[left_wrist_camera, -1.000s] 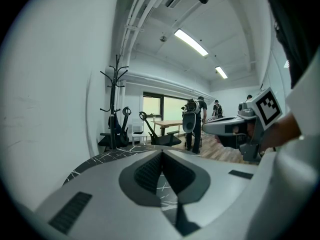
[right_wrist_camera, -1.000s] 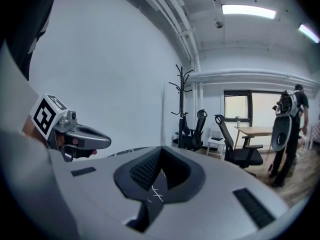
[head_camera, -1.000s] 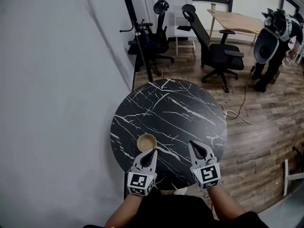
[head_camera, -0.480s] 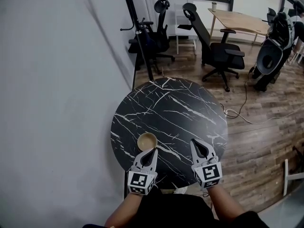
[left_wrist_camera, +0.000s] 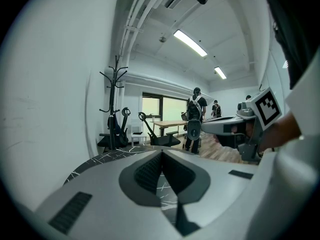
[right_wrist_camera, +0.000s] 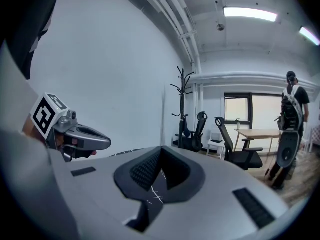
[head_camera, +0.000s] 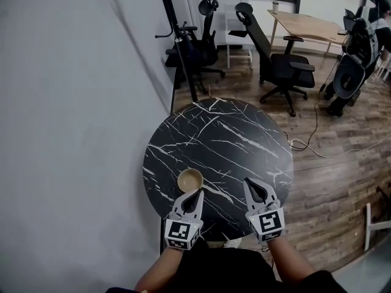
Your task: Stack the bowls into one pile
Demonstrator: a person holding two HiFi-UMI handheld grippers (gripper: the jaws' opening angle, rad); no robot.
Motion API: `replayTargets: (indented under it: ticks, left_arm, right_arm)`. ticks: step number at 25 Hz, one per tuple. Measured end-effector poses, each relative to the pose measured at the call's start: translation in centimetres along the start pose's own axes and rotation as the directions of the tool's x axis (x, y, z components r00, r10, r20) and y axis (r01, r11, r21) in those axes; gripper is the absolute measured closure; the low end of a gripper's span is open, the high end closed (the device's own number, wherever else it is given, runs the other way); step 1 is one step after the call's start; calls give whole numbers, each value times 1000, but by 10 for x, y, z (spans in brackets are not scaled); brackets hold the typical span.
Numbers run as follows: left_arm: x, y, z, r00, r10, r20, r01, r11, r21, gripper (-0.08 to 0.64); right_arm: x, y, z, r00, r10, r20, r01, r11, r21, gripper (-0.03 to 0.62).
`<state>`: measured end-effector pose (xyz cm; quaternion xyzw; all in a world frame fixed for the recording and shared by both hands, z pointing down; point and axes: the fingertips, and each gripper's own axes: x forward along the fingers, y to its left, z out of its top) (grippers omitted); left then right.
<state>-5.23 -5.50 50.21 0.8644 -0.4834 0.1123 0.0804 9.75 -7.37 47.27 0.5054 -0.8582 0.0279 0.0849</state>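
A tan bowl [head_camera: 190, 179] stands on the round black marble table [head_camera: 232, 133], near its front left edge; whether it is one bowl or a nested pile I cannot tell. My left gripper [head_camera: 199, 193] hovers just behind the bowl, its tip close to the near rim, shut with nothing in it. My right gripper [head_camera: 247, 182] is shut and empty, to the right of the bowl and apart from it. In the left gripper view the closed jaws [left_wrist_camera: 161, 152] hide the bowl, and the right gripper [left_wrist_camera: 205, 126] shows alongside. The right gripper view shows its own shut jaws [right_wrist_camera: 161, 148].
Beyond the table are black office chairs [head_camera: 281, 66], a coat rack [head_camera: 174, 35] and a wooden desk [head_camera: 305, 26]. A person with a backpack [head_camera: 357, 54] stands at the back right. A cable [head_camera: 317, 151] trails over the wooden floor. A white wall runs along the left.
Both grippers and the bowl stay where they were. Only the person at the back right has shifted a little.
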Motion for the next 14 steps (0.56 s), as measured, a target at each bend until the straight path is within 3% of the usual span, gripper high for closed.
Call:
replayTargets:
  ticks: [14]
  left_arm:
    - [-6,0,-2,1000,1,6,-1,1000,-9,548]
  right_arm:
    - [-2,6,7,1000,-6,16,7,1000,-3,586]
